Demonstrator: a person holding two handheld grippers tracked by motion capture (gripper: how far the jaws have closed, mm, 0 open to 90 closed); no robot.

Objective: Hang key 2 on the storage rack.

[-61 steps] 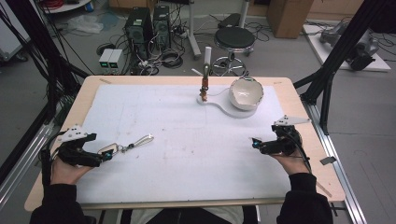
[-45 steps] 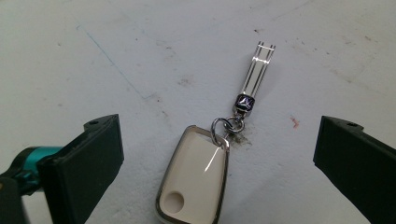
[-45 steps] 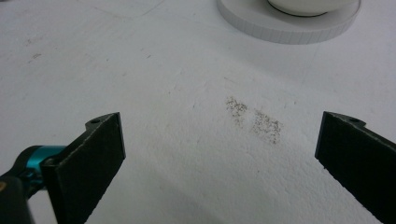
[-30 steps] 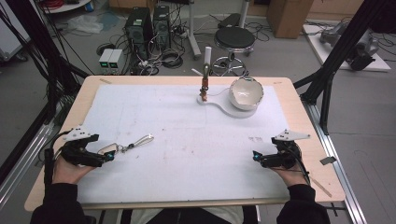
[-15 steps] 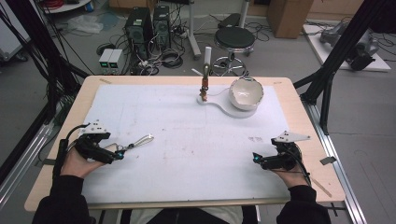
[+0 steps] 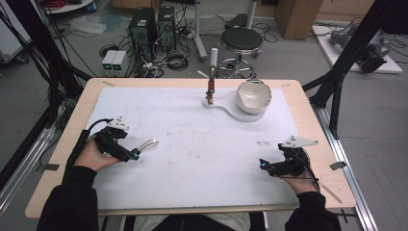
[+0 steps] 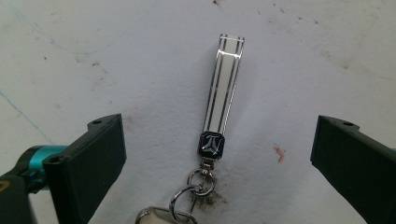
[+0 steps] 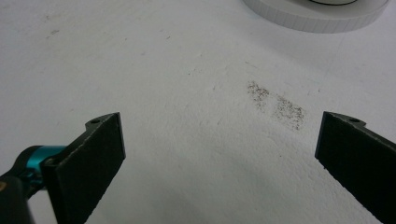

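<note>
The left hand-held gripper (image 6: 136, 155) sits at the left side of the desk (image 6: 62, 159), on the white mat (image 6: 202, 144), with its jaws spread wide apart and holding nothing; a keychain (image 7: 219, 112) lies flat on the mat just ahead of it, between the lines of the two jaws but touching neither. In the left gripper view the keychain's shiny striped metal strap points away from the gripper, a small dark emblem sits at its near end, and a swivel and split ring below that lead to a rounded metal piece cut off by the bottom edge; a dark smudge marks the mat beside the ring. In the high view the keychain (image 6: 147, 143) lies just right of the left gripper's tips. The right hand-held gripper (image 6: 262, 165) rests at the right side of the desk, well apart from the keychain, jaws also wide open and empty over bare, speckled mat. At the far edge a white bowl (image 6: 253, 95) stands on a white base (image 6: 245, 115), beside a small upright post (image 6: 211, 89).
</note>
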